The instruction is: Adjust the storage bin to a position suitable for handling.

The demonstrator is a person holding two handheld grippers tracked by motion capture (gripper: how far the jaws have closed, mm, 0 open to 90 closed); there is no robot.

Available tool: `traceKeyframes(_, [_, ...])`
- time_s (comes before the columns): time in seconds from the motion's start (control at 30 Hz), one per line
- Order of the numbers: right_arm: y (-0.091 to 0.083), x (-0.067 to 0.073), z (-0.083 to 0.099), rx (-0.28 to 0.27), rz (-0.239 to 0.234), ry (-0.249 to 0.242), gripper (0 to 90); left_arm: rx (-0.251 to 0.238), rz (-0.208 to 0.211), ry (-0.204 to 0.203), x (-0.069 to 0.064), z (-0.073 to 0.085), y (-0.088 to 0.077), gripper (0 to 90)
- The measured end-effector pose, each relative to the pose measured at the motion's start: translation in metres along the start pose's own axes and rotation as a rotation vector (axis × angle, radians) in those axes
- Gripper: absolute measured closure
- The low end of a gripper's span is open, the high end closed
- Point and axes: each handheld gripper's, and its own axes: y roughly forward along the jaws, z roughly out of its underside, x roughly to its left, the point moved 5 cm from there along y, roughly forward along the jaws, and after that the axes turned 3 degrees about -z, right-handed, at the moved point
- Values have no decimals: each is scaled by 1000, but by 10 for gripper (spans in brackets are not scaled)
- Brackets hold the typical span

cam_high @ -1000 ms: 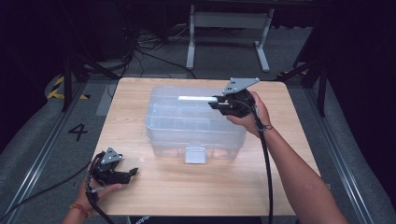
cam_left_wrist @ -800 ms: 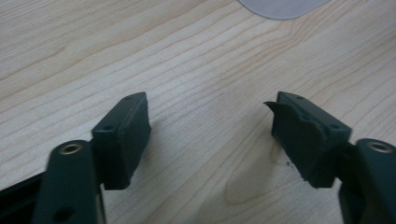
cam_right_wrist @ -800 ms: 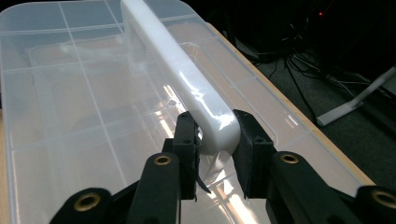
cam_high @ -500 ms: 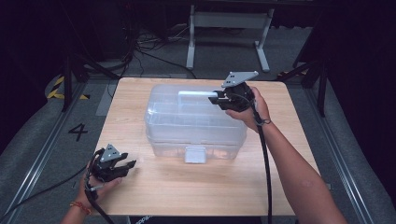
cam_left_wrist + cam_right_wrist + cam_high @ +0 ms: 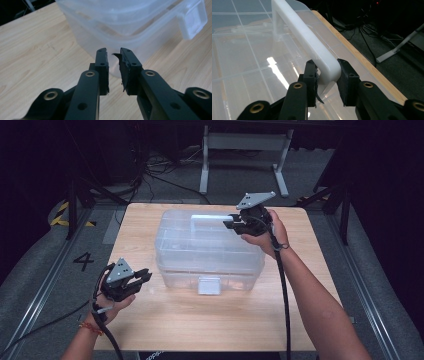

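A clear plastic storage box with a white carry handle on its lid stands in the middle of the wooden table. My right gripper reaches over the lid from the right and is shut on the near end of the handle, which sits between its pads. My left gripper hovers above the table at the box's front left corner and points at the box wall. Its jaws have just been closing and stand almost together, with nothing between them.
A white latch sits on the box's front wall, also seen at upper right in the left gripper view. Bare wood lies in front of the box. Beyond the table's far edge are a dark floor, cables and a metal stand.
The left gripper has risen off the table, moved toward the box, and its jaws have closed from wide apart to nearly together. The right gripper stays on the handle.
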Motion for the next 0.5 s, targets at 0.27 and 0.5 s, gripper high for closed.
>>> traceKeyframes(0.27, [0, -1, -1, -1, -5, -2, 710, -42, 34, -19, -5, -10, 11, 856])
traceKeyframes(0.5, [0, -2, -1, -6, -9, -1, 710, -67, 42, -49, -5, -12, 17, 894])
